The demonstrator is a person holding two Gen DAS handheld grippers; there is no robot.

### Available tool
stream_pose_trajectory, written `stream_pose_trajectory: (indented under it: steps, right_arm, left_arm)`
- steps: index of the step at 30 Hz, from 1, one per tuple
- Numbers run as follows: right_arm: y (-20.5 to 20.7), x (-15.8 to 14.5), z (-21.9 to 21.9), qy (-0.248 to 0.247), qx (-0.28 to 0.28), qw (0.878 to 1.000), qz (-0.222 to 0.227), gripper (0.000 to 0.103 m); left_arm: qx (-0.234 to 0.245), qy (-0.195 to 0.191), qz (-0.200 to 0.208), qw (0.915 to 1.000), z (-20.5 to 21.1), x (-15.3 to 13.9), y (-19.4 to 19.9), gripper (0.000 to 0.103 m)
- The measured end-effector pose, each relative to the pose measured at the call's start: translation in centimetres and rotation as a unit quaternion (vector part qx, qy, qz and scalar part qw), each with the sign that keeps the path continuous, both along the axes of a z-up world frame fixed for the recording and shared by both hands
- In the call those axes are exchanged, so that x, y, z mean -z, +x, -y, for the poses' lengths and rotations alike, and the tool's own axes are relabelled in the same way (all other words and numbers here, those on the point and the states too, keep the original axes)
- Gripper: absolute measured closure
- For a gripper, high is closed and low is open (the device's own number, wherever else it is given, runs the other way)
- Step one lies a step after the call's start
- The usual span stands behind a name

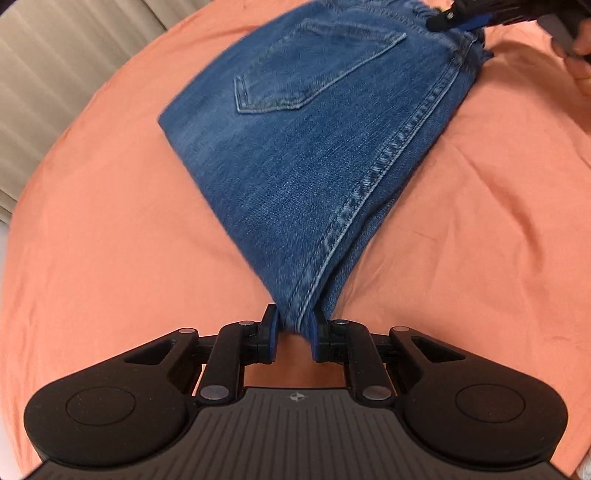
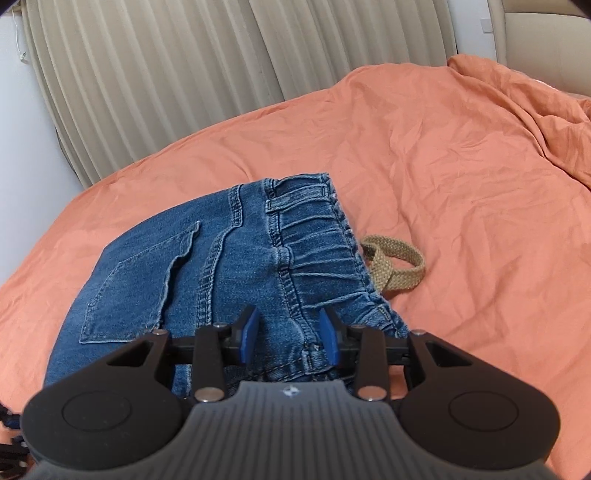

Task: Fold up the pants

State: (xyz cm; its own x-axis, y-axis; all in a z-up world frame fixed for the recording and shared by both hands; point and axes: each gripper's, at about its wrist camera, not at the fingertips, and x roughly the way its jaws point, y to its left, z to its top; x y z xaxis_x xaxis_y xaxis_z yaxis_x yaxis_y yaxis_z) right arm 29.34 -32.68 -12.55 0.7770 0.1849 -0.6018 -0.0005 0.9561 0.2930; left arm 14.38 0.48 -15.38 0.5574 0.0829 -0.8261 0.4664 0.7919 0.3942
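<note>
- The left gripper point(image 1: 294, 334), a black two-finger tool with blue pads, is clamped on a bunched corner of the folded blue denim pants point(image 1: 306, 155); the cloth fills the narrow gap between its pads.
- From that pinched corner the pants fan out toward the far side, with a thick stitched seam running up the right edge and a back pocket point(image 1: 314, 70) facing up.
- The right gripper point(image 2: 288, 334), of the same black and blue build, straddles the gathered elastic waistband point(image 2: 317, 251) at the near end of the pants. Denim lies between its pads, which look pressed against the bunched cloth.
- In the left wrist view the right gripper point(image 1: 448, 18) shows at the far right corner, at the frayed waistband edge, with part of the person's hand point(image 1: 580, 55) behind it.
- The pants rest on a wrinkled orange bed sheet point(image 2: 443, 155) that covers the whole surface.
- A loop of tan woven strap point(image 2: 395, 262) lies on the sheet just right of the waistband.
- Beige pleated curtains point(image 2: 166, 74) hang beyond the far edge of the bed.
</note>
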Motion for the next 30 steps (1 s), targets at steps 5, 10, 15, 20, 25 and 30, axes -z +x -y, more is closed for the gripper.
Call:
stream_pose_trajectory:
  steps: [5,10,15,20,25,30]
  right_arm:
    - [-0.2,-0.2,0.8,0.033,0.014,0.999,-0.001,0.071]
    - [-1.8,-0.9,1.6,0.050,0.022,0.998,0.019,0.065]
    - [-4.4,-1.6,3.7,0.141,0.071,0.987,0.039,0.036]
    - [-5.6,-0.8,6.5,0.212,0.130,0.968,0.026,0.021]
    - [-4.4,1.9,7.6,0.294,0.140,0.945,-0.032,0.021]
    - [-3.1,3.0,7.8,0.317,0.142,0.937,-0.040,0.022]
  left_arm:
    - [-0.025,-0.038,-0.009,0.9989,-0.8,-1.3,-0.2,0.085]
    - [-0.048,-0.034,-0.034,0.9977,-2.8,-1.9,-1.9,0.094]
    - [-0.054,-0.103,0.013,0.9931,-3.6,-5.9,-2.6,0.083]
    - [-0.100,-0.208,0.047,0.9719,-4.5,-8.3,1.0,0.053]
    - [-0.163,-0.283,0.033,0.9445,-6.3,-7.0,5.1,0.042]
    - [-0.236,-0.391,0.016,0.8898,-9.3,-5.0,7.4,0.040]
